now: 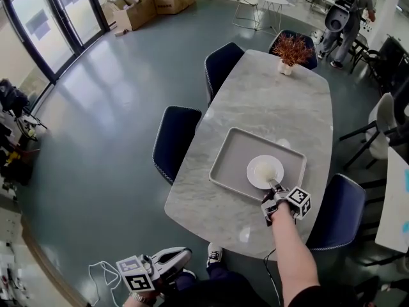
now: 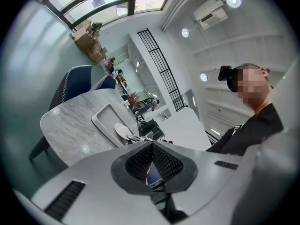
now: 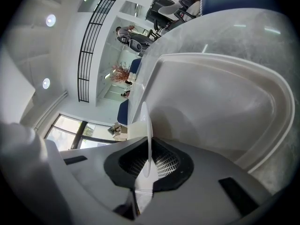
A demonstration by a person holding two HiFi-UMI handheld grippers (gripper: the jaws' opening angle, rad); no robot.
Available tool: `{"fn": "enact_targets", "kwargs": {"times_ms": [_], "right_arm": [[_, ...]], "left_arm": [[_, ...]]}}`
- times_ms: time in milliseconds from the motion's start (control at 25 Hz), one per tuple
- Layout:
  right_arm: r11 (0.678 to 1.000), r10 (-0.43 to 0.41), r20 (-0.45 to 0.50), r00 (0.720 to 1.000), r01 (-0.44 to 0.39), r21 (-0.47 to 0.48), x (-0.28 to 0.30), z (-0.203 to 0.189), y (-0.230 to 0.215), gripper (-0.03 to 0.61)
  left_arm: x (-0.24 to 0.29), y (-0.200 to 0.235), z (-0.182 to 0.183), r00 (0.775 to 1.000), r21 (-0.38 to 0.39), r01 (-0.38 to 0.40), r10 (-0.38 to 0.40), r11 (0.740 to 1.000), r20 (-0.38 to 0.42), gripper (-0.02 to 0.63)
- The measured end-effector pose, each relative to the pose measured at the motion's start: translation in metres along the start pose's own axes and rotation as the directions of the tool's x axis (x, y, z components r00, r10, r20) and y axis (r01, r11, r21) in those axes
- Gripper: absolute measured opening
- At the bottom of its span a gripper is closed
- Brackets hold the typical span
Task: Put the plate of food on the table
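Observation:
A white plate [image 1: 264,171] with something pale in its middle lies in a grey tray [image 1: 230,158] on the marble table [image 1: 262,101], near the front right end. My right gripper [image 1: 276,188] reaches in from the near side and is shut on the plate's near rim. The right gripper view shows the thin plate rim [image 3: 149,135] edge-on between the dark pads [image 3: 164,165], over the tray floor [image 3: 220,102]. My left gripper [image 1: 184,255] hangs low off the table's near left corner, jaws together and empty. Its own view shows the plate [image 2: 121,131] and tray [image 2: 104,118] far off.
Dark blue chairs [image 1: 176,136] stand along the table's left side and one [image 1: 339,213] at the near right. A vase with a red-brown plant [image 1: 291,50] stands at the far end. A person [image 1: 348,11] is at the back right, and a white table [image 1: 393,203] lies to the right.

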State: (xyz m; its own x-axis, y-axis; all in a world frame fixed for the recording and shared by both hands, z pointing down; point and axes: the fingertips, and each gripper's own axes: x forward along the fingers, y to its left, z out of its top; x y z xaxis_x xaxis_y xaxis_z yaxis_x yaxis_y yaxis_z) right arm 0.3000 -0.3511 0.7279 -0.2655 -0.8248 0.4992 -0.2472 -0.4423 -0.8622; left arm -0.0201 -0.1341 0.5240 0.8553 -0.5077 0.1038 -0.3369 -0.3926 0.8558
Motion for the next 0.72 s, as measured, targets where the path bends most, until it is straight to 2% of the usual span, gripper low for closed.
{"fn": "enact_targets", "kwargs": {"times_ms": [720], "right_arm": [[0.998,-0.054,-0.005,0.999,0.054,0.022,0.015,0.002,-0.002,0.023]], "left_arm": [[0.004,0.005,-0.003,1.0,-0.012,0.006,-0.006,1.0,0.013,0.005]]}}
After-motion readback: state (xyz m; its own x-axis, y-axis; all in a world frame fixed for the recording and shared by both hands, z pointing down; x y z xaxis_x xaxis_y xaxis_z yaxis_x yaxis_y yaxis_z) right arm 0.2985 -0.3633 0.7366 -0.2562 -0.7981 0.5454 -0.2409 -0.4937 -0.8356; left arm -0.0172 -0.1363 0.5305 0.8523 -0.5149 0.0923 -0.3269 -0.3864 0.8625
